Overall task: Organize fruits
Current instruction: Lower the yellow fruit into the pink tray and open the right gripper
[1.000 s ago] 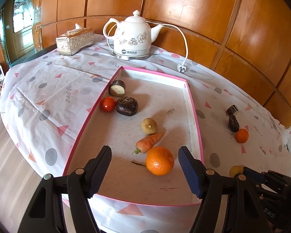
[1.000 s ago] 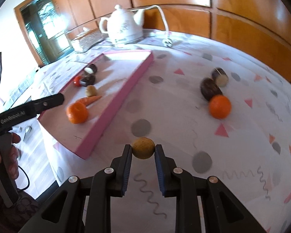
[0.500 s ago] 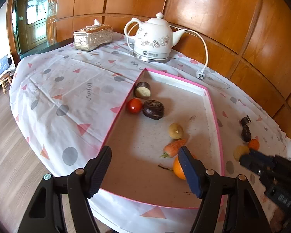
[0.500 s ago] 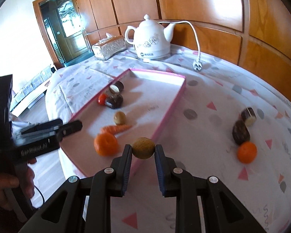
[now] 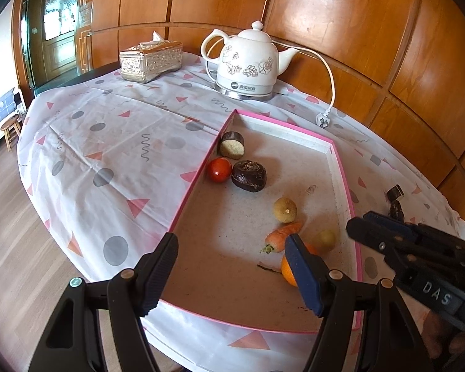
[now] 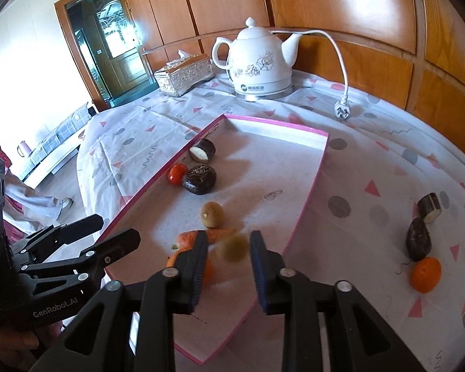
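The right gripper point(image 6: 228, 260) is over the near end of the pink tray point(image 6: 310, 186), its jaws opening, and the yellow-green fruit point(image 6: 232, 248) sits blurred between the pads, no longer pressed. It hangs just beside the carrot point(image 6: 207, 236) and the orange point(image 5: 290, 268) inside the tray. The left gripper point(image 5: 232, 271) hovers released and empty at the tray's near edge.
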A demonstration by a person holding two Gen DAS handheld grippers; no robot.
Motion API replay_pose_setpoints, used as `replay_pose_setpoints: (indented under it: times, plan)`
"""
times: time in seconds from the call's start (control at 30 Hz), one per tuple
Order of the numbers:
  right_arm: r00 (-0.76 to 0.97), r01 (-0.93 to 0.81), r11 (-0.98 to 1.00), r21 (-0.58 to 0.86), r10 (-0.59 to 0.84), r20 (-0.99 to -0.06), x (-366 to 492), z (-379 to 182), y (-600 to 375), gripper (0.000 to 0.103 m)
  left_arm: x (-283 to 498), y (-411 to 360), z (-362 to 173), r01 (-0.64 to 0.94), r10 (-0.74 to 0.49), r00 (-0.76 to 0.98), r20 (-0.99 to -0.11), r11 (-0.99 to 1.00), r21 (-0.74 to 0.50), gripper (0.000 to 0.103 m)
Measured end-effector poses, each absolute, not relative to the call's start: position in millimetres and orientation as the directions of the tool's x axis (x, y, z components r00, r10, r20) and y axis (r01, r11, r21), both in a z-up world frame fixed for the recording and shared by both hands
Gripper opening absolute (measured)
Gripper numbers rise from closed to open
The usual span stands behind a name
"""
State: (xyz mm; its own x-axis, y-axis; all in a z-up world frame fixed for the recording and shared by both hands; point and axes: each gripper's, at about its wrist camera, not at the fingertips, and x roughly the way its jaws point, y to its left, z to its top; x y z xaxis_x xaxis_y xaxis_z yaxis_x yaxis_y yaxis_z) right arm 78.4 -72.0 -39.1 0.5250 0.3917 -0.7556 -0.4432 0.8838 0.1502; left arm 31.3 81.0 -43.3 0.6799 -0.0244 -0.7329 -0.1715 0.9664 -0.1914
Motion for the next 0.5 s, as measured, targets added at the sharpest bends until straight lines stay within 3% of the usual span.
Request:
replay_pose_setpoints:
  times: [0.5]
  plan:
    - [0.597, -0.258, 0.955, 0.145, 0.275, -0.754, 48, -47, -127, 0.037, 27, 72, -36, -0.157, -0.023, 0.701, -0.713, 0.970, -0.186, 0.072]
